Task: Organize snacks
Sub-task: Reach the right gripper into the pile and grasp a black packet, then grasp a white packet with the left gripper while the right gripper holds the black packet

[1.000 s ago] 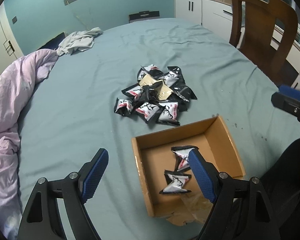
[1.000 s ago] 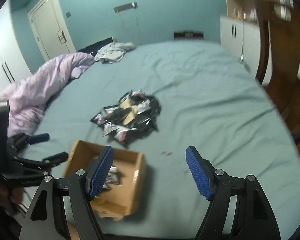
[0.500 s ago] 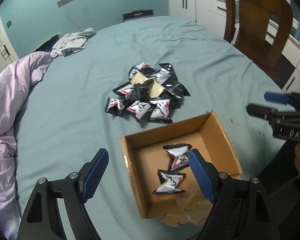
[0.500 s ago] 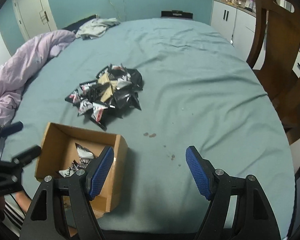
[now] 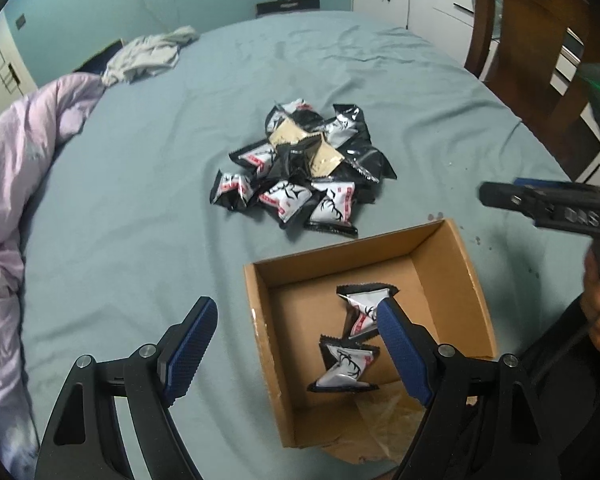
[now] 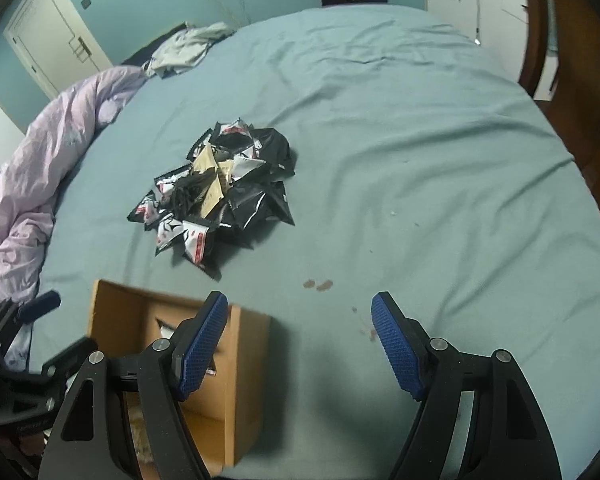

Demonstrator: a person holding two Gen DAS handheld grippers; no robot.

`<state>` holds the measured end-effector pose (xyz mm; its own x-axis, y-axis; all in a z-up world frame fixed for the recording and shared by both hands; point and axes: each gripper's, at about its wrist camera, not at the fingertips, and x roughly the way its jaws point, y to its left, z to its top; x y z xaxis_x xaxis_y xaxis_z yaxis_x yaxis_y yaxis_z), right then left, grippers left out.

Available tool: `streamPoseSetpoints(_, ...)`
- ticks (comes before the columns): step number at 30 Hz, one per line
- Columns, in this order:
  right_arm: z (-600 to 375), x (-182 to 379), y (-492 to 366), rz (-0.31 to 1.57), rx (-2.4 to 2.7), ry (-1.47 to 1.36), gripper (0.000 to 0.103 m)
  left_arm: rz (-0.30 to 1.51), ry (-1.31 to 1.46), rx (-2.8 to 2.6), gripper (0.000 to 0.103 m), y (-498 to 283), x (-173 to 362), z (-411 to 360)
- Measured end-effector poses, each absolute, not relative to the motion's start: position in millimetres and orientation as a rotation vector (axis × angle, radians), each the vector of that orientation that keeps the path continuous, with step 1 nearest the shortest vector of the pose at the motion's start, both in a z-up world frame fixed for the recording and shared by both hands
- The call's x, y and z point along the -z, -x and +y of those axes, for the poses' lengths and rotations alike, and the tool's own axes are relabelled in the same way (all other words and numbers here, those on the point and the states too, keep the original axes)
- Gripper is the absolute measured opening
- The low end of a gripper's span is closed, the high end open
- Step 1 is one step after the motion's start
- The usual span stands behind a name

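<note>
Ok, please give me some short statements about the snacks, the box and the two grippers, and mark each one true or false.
1. The cardboard box holds two snack packets. True.
2. The left gripper is shut on a packet. False: its jaws are open and hold nothing.
3. The snack pile lies on the bed beyond the box. True.
4. The right gripper holds a packet. False: it is open and holds nothing.
5. The box stands on the wooden chair. False: it stands on the bed.
</note>
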<state>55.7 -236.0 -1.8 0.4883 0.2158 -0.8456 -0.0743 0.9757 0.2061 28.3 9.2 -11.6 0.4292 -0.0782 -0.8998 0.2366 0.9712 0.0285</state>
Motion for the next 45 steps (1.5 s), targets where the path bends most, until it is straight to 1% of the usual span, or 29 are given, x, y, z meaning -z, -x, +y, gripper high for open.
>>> streamPoseSetpoints(5,-227,18,-100,1.119,-0.198,-0.140,0.074,1.112,-0.166,0.199,0.083,-31,14,10)
streamPoseSetpoints(13,-211,48,-169,1.172,-0.237,-0.161,0.074,1.111,-0.173,0.213,0.083,-34,16,7)
streamPoseSetpoints(18,-198,73,-200,1.209,-0.243,-0.127,0.074,1.122,-0.141,0.221,0.083,-38,15,8)
streamPoseSetpoints(23,-195,85,-217,1.217,-0.276,-0.141,0.074,1.116,-0.150,0.212,0.083,-44,16,7)
streamPoseSetpoints(24,-197,86,-218,1.214,-0.276,-0.149,0.072,1.112,-0.146,0.207,0.083,-46,16,8)
streamPoseSetpoints(25,-198,86,-218,1.210,-0.274,-0.152,0.067,1.108,-0.142,0.203,0.083,-47,15,9)
streamPoseSetpoints(26,-199,85,-217,1.206,-0.267,-0.144,0.054,1.104,-0.136,0.200,0.083,-47,15,10)
streamPoseSetpoints(27,-199,84,-216,1.203,-0.258,-0.134,0.049,1.099,-0.128,0.197,0.083,-47,14,12)
streamPoseSetpoints(29,-201,79,-210,1.184,-0.253,-0.144,0.044,1.096,-0.118,0.186,0.083,-47,14,15)
streamPoseSetpoints(33,-213,56,-192,1.129,-0.211,-0.198,0.040,1.071,-0.091,0.122,0.083,-48,10,29)
streamPoseSetpoints(39,-238,8,-122,1.064,-0.248,-0.329,0.040,1.091,-0.016,0.093,0.083,-61,12,52)
streamPoseSetpoints(42,-254,-2,-75,1.002,-0.307,-0.373,0.040,1.108,0.009,0.082,0.083,-71,15,58)
streamPoseSetpoints(45,-272,1,-39,0.983,-0.329,-0.409,0.040,1.125,-0.021,0.094,0.083,-86,21,57)
